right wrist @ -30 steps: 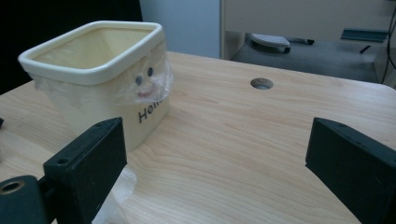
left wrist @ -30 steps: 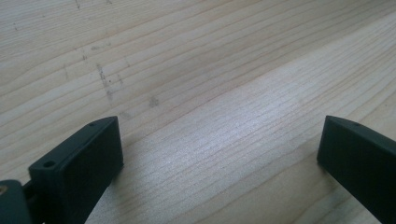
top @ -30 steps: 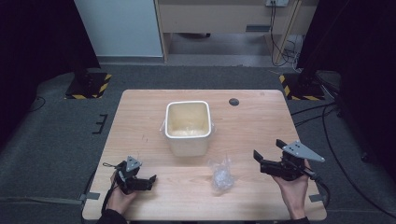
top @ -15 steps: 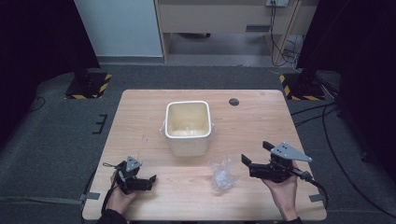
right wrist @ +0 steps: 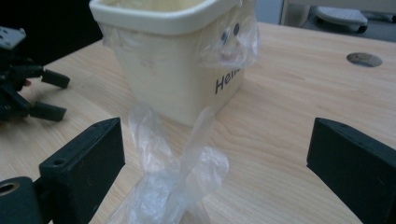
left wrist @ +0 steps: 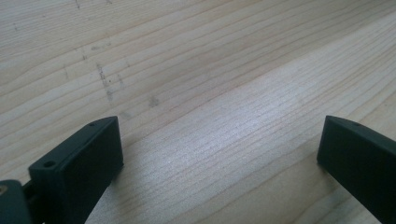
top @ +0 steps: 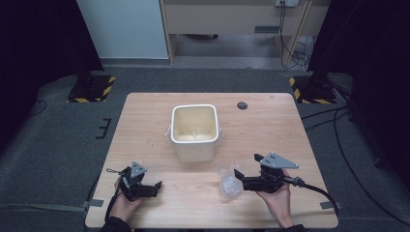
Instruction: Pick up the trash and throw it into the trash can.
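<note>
While both grippers gape, crumpled plastic bag (right wrist: 173,182) between right gripper (top: 244,180) jaws, left gripper (top: 153,188) apart.

Both grippers are black. The left gripper (top: 155,186), near the table's (top: 145,116) front left corner, carries a small grey three-cornered plate on top and a thin black cable looping off the table's edge. The right gripper (top: 237,175), nearer the table's front right, wears a bigger grey plate with small holes and trails a thick black cable. Up close, the left gripper (left wrist: 219,144) shows blocky matte jaws, a small round hole in one. The right gripper (right wrist: 215,149) has the same blocky jaws. Dark sleeves show at the table's front edge.
</note>
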A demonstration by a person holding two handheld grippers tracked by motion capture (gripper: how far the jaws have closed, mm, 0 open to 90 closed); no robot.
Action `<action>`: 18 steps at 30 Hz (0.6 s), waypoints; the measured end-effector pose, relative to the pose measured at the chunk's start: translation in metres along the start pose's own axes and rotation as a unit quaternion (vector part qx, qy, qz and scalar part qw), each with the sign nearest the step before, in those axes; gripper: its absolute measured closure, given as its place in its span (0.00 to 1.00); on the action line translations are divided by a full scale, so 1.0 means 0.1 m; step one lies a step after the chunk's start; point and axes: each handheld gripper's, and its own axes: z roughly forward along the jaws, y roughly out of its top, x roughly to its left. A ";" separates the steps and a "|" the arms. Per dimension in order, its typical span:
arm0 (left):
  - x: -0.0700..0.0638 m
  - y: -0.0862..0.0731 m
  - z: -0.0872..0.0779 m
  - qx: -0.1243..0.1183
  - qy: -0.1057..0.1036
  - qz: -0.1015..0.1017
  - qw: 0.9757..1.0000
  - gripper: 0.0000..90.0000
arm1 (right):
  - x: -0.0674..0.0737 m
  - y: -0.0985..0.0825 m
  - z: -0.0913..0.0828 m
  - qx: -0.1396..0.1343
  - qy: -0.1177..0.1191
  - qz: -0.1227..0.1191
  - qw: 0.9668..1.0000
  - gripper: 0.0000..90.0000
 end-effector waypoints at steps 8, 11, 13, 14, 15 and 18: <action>0.00 0.00 0.00 0.000 0.000 0.000 1.000 0.00 | 0.08 -0.14 0.19 0.033 0.022 -0.004 0.999 0.05; 0.00 0.00 0.00 0.000 0.000 0.000 1.000 0.00 | 0.10 -0.22 0.30 0.058 0.022 -0.005 0.998 0.06; 0.00 0.00 0.00 0.000 0.000 0.000 1.000 0.00 | 0.11 -0.24 0.32 0.064 0.024 -0.007 0.998 0.06; 0.00 0.00 0.00 0.000 0.000 0.000 1.000 0.00 | 0.13 -0.28 0.36 0.074 0.027 -0.008 0.997 0.06; 0.00 0.00 0.00 0.000 0.000 0.000 1.000 0.00 | 0.13 -0.30 0.38 0.081 0.029 -0.010 0.996 0.06; 0.00 0.00 0.00 0.000 0.000 0.000 1.000 0.00 | 0.15 -0.34 0.42 0.096 0.035 -0.007 0.995 0.07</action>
